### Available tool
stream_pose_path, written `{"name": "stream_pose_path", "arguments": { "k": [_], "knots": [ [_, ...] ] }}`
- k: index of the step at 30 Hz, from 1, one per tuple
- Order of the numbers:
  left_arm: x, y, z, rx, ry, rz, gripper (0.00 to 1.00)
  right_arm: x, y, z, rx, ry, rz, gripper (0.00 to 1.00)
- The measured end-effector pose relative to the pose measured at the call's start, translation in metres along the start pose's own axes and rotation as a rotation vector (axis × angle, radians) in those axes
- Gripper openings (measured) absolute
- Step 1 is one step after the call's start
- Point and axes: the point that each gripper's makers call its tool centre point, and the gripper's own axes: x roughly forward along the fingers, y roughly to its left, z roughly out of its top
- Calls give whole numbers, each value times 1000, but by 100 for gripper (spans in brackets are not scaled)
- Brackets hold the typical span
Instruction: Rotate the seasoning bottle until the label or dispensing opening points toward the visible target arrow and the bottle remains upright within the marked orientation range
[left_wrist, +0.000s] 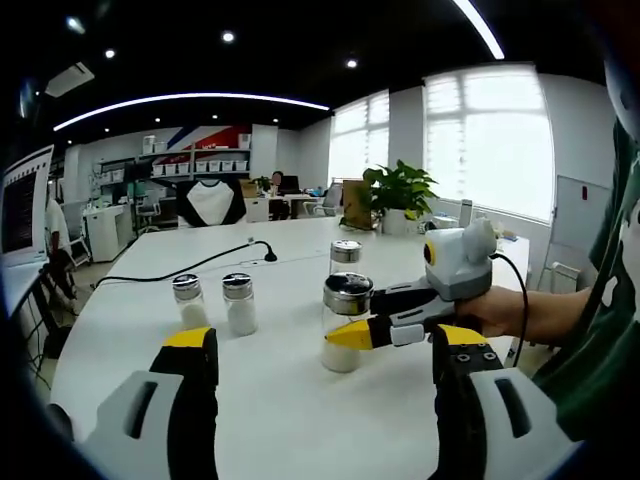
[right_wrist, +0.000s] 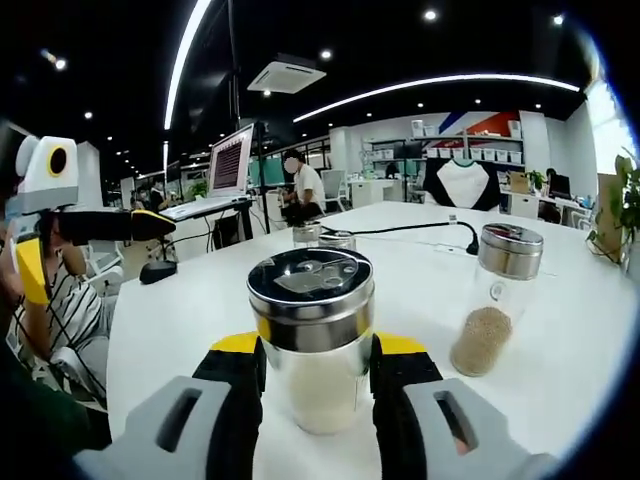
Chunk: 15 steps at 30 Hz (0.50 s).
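A glass seasoning bottle with a chrome lid and white powder in its base stands upright on the white table. My right gripper is shut on it, one yellow-tipped jaw on each side of the glass. In the left gripper view the same bottle stands mid-table, with the right gripper reaching in from the right and clasping it. My left gripper is open, its jaws wide apart, nearer to me than the bottle and not touching it. It is raised at the far left in the right gripper view.
Two small white-filled shakers stand left of the held bottle, and a shaker of brown granules stands beyond it. A black cable crosses the far table. A potted plant, monitor and mouse sit around.
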Motion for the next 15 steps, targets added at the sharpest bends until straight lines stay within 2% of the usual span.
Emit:
{"name": "stream_pose_path", "arguments": {
  "k": [15],
  "knots": [
    [1, -4, -1, 3, 3, -8, 93, 1, -3, -3, 17, 35, -93, 40]
  ]
}}
